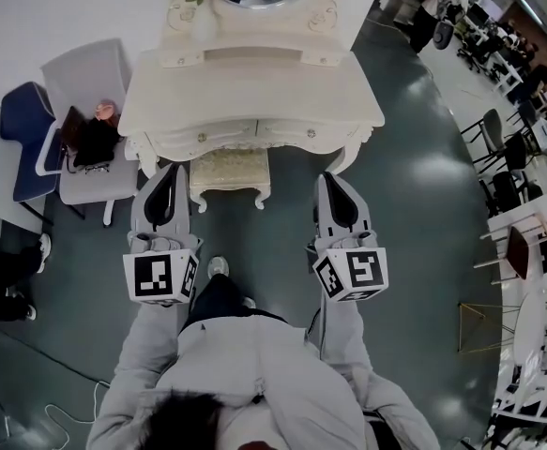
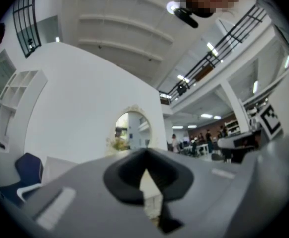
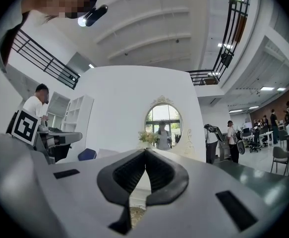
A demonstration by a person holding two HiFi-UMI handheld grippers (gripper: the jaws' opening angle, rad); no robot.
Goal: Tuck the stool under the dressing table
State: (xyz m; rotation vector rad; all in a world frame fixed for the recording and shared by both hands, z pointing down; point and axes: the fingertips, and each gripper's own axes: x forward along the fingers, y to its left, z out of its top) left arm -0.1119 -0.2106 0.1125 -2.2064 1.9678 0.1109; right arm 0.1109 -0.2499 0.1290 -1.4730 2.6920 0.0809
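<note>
The cream stool (image 1: 230, 172) with a patterned cushion stands partly under the white dressing table (image 1: 251, 98), its front legs and cushion edge still showing. My left gripper (image 1: 174, 171) hangs shut and empty just left of the stool's front corner, raised above the floor. My right gripper (image 1: 327, 178) is shut too, holding nothing, to the right of the stool near the table's curved leg. In the left gripper view the tips (image 2: 145, 152) meet before the oval mirror (image 2: 130, 128). The right gripper view shows closed tips (image 3: 145, 151) under the mirror (image 3: 164, 125).
A white chair (image 1: 90, 129) with a dark bag stands left of the table, a blue chair (image 1: 24, 134) beyond it. A flower vase (image 1: 203, 7) sits on the tabletop. Chairs and tables (image 1: 526, 251) line the right side. My foot (image 1: 217, 267) is on the grey floor.
</note>
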